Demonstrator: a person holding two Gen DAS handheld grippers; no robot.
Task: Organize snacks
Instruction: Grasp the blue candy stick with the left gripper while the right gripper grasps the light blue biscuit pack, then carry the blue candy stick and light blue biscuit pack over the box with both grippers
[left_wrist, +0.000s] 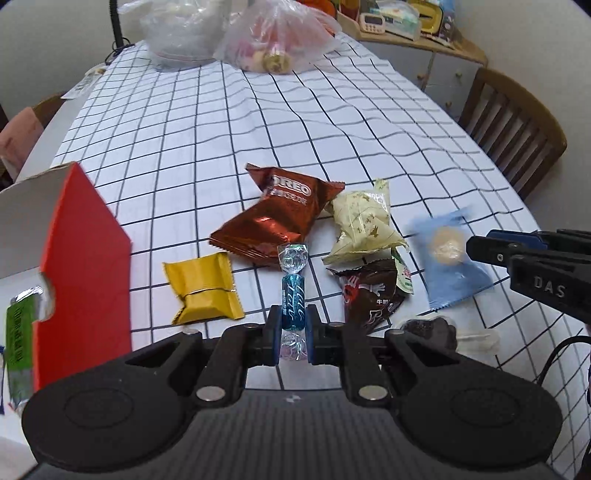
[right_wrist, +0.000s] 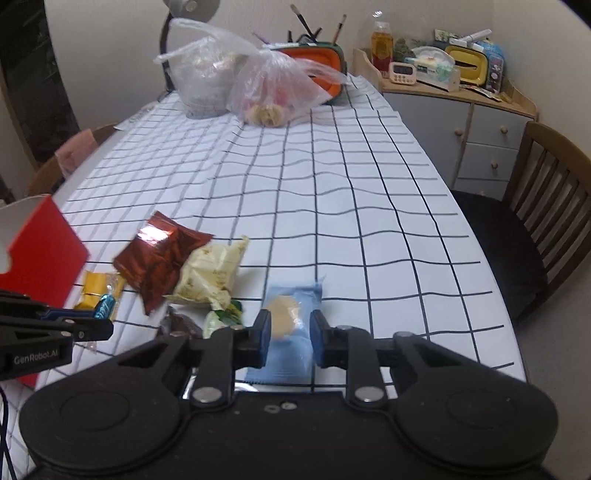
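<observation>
My left gripper (left_wrist: 292, 338) is shut on a blue twist-wrapped candy (left_wrist: 293, 295) and holds it just above the checked tablecloth (left_wrist: 221, 122). My right gripper (right_wrist: 288, 341) is closed around a light blue packet (right_wrist: 291, 321) with a round biscuit showing; it also shows in the left wrist view (left_wrist: 452, 264), blurred. On the cloth lie a brown Oreo packet (left_wrist: 280, 212), a gold packet (left_wrist: 203, 288), a cream packet (left_wrist: 364, 221) and a dark chocolate packet (left_wrist: 369, 291). A red and white box (left_wrist: 85, 266) stands open at the left.
Two clear plastic bags (right_wrist: 266, 85) sit at the table's far end. A wooden chair (right_wrist: 535, 221) stands at the right, a cabinet (right_wrist: 480, 122) with clutter behind it. A green packet (left_wrist: 18, 339) lies in the box.
</observation>
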